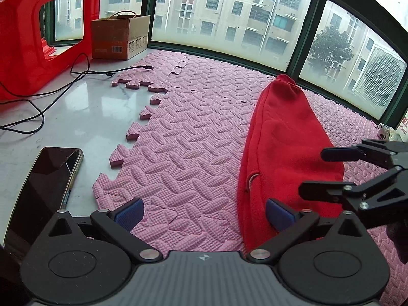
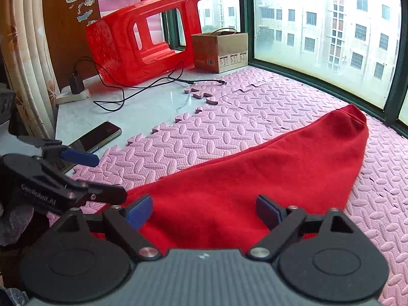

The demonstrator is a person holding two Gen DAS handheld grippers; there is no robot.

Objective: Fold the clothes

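— Where's the garment?
— I see the red garment (image 2: 255,178) folded on the pink mat (image 2: 229,127), reaching toward the window edge. My left gripper (image 1: 204,213) and right gripper (image 2: 204,210) hold nothing, jaws apart.
— The cardboard box (image 2: 220,51)?
— Far corner; contents hidden.

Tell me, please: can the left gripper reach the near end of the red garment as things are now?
Probably yes. The left gripper is open, the red garment lies flat on the pink foam mat just ahead, and nothing stands between them. The right gripper is over the same end, so they may crowd.
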